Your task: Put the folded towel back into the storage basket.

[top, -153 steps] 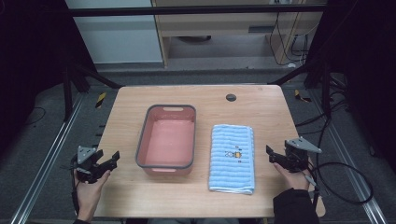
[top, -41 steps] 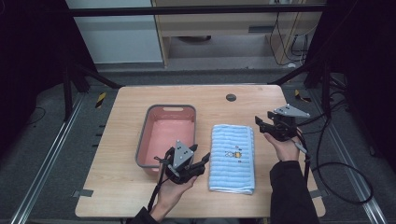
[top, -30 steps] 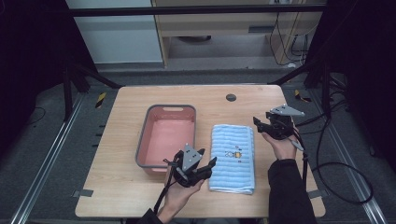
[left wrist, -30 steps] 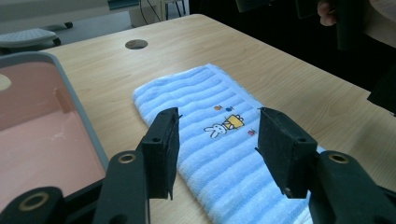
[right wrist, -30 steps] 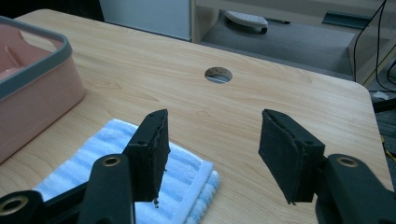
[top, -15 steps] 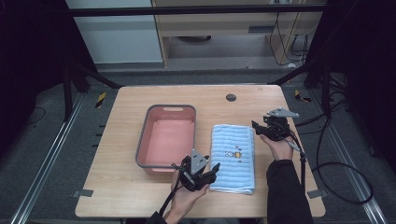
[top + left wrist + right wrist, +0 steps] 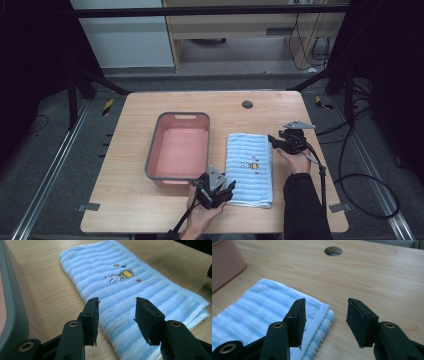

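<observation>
A folded blue striped towel (image 7: 250,167) with a small cartoon print lies on the wooden table, right of a pink tub (image 7: 180,147) with a grey rim. My left gripper (image 7: 229,189) hovers open over the towel's near left corner (image 7: 130,315), nothing between its jaws. My right gripper (image 7: 274,140) stands open at the towel's far right corner (image 7: 322,315), its jaws straddling the corner's edge without gripping it. The pink tub looks empty in the high view.
A round cable hole (image 7: 247,104) sits in the table (image 7: 125,200) behind the towel, seen as well in the right gripper view (image 7: 333,251). The tub's wall (image 7: 12,302) is close on the left gripper's left. Cables (image 7: 350,175) trail off the table's right side.
My left gripper has travelled from the table's left edge across to the towel's near left corner. My right gripper moved inward to the towel's far right corner. Both stayed open.
</observation>
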